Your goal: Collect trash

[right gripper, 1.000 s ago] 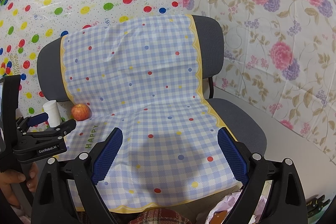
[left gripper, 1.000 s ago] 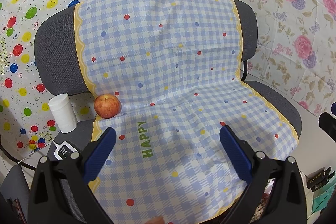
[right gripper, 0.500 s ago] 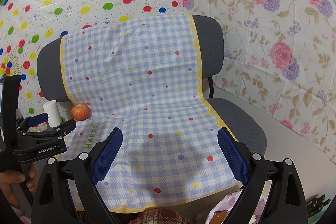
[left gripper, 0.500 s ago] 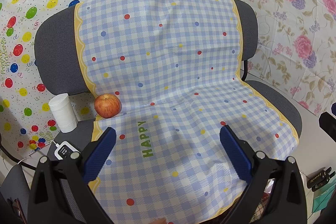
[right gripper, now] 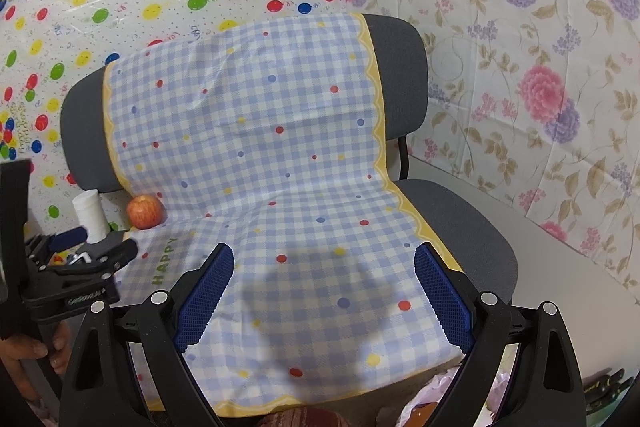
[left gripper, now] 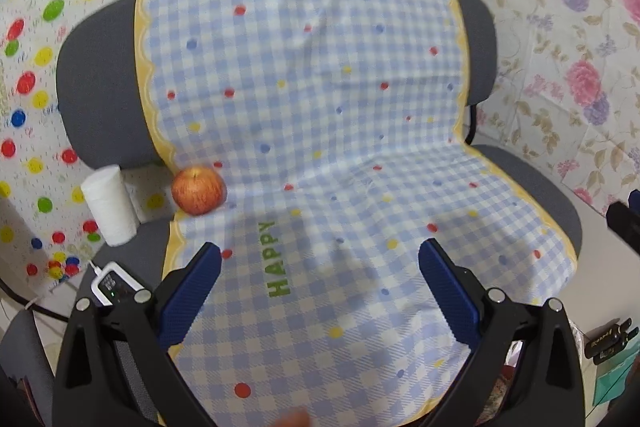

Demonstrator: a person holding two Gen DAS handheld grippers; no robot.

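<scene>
A red apple (left gripper: 198, 190) lies at the back left of a chair seat covered by a blue checked cloth (left gripper: 320, 131). A white paper roll (left gripper: 110, 205) stands on the grey seat just left of the apple. Both also show in the right wrist view, the apple (right gripper: 144, 211) and the roll (right gripper: 91, 215). My left gripper (left gripper: 320, 279) is open and empty above the front of the cloth. My right gripper (right gripper: 324, 279) is open and empty above the cloth's middle, and the left gripper (right gripper: 72, 267) shows at its left.
A small white device with a cable (left gripper: 114, 285) lies on the seat's front left corner. The grey chair (right gripper: 460, 227) stands against balloon-print and floral wall sheets. A crumpled plastic bag (right gripper: 436, 393) sits below the seat's front right.
The left gripper has moved slightly forward and down toward the cloth, and its view is blurred. The right gripper has barely moved.
</scene>
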